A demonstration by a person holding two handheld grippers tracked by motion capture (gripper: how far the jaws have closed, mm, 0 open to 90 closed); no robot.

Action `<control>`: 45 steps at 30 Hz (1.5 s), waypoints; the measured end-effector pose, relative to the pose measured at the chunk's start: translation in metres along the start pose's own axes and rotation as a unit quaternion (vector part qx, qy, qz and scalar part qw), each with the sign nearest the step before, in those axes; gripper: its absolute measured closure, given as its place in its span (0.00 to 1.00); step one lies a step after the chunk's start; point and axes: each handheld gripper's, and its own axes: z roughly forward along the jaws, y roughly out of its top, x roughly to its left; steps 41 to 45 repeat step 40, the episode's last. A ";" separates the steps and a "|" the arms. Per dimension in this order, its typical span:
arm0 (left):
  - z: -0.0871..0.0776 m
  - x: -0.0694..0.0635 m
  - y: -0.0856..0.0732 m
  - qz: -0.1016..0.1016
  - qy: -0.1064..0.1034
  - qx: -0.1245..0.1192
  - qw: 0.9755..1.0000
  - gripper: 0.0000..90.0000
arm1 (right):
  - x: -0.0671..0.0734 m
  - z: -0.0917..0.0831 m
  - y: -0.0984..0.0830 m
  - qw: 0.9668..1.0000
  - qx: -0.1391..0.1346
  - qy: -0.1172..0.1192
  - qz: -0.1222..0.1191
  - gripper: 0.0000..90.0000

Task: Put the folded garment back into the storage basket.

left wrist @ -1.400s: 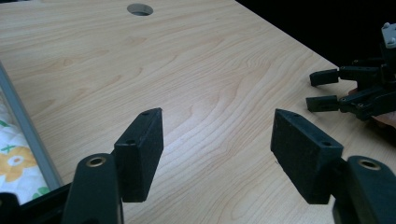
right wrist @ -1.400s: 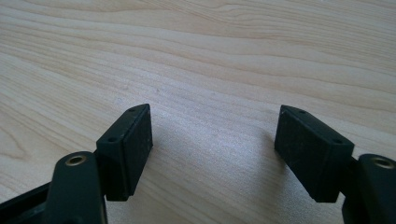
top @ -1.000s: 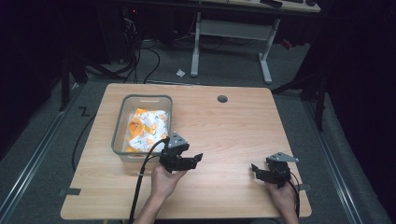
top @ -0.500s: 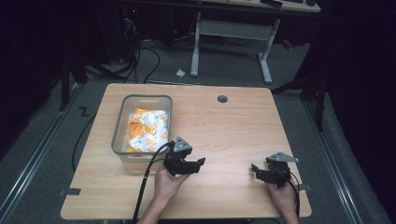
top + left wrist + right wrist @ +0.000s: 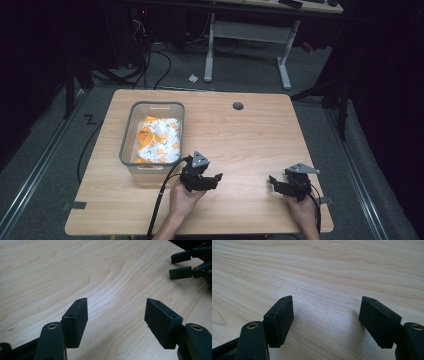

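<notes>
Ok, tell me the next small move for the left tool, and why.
Probably swing the left tool toward the grey bin and lift over its rim. Its jaws stand open with bare table between them, and the orange-and-white packets lie in the bin just beside it. The right tool is open too, but farther away.

On the light wooden table, the clear plastic bin sits at my left with the orange-and-white printed packets inside it. My left gripper is just in front of the bin's near right corner. My right gripper lies well apart to its right, near the front edge, and the small round grommet hole is far behind both.
</notes>
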 end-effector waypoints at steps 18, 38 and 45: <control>0.017 0.000 -0.017 0.000 0.025 0.015 1.000 0.40 | 0.000 0.000 0.000 1.000 0.000 0.000 0.000 0.31; 0.031 -0.001 -0.030 0.044 0.084 0.027 0.995 0.38 | 0.000 0.000 0.000 1.000 0.000 0.000 0.000 0.31; 0.031 -0.001 -0.030 0.044 0.083 0.028 0.995 0.38 | 0.000 0.000 0.000 1.000 0.000 0.000 0.000 0.31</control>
